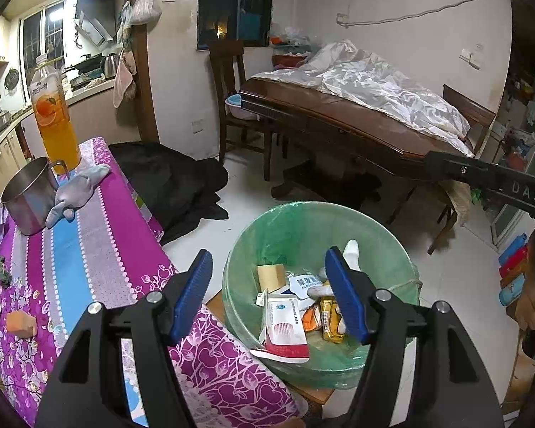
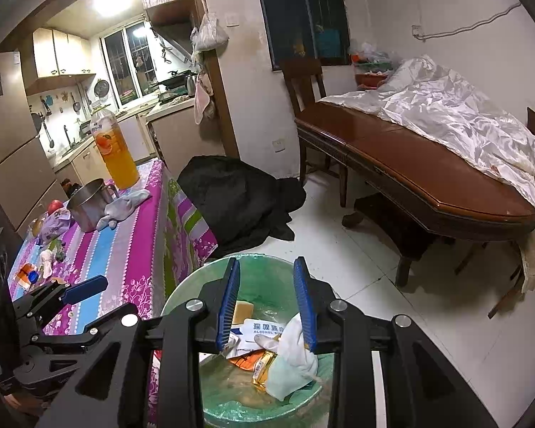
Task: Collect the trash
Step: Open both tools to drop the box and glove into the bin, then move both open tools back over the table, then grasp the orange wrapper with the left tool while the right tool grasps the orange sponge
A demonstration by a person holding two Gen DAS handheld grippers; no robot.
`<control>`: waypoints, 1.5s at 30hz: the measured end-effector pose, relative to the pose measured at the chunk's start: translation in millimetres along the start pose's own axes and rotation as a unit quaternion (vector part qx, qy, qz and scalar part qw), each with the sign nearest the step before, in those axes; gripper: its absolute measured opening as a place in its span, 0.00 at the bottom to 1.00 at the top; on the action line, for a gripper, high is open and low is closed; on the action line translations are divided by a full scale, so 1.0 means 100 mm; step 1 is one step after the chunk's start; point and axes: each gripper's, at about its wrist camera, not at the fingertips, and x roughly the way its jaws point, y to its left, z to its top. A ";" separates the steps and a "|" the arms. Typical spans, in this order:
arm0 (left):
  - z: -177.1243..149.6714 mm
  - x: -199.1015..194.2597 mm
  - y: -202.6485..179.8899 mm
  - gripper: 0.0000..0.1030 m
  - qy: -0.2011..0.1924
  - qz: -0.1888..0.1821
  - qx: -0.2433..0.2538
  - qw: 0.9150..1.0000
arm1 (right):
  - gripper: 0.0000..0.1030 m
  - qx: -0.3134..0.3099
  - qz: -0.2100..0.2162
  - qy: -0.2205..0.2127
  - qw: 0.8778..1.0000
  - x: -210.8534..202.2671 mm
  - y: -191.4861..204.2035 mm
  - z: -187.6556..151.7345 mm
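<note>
A green-lined trash bin (image 1: 303, 210) (image 2: 253, 258) stands on the floor beside the purple-clothed table (image 1: 89, 249). In it lie a red and white box (image 1: 285, 328), yellow packets (image 1: 330, 315), an alcohol wipe pack (image 2: 264, 330), a tan block (image 1: 271, 274) and a white glove (image 2: 292, 353). My left gripper (image 1: 267, 267) hangs open above the bin with nothing between its pads. My right gripper (image 2: 266, 267) is open over the bin too, and the white glove lies just below its right finger. Small scraps (image 2: 28, 274) and an orange chunk (image 1: 19, 322) lie on the table.
On the table stand a steel mug (image 1: 28, 199), an orange juice bottle (image 1: 53, 121) and a grey glove (image 1: 78, 189). A black cloth heap (image 1: 174, 185) lies on the floor behind the bin. A brown dining table (image 1: 356, 125) with white sheeting and chairs fills the right.
</note>
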 end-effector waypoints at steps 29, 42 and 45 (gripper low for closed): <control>-0.84 -0.79 2.21 0.61 0.013 0.141 -0.132 0.981 | 0.64 -0.116 0.200 0.012 0.973 0.22 2.29 -0.57; -1.57 -1.73 4.43 0.62 0.012 0.297 -0.190 0.936 | 0.64 -0.189 0.268 0.068 0.942 0.73 3.50 -0.85; -1.71 -1.80 4.76 0.65 0.014 0.286 -0.200 0.937 | 0.66 -0.205 0.277 0.079 0.936 0.87 3.69 -0.90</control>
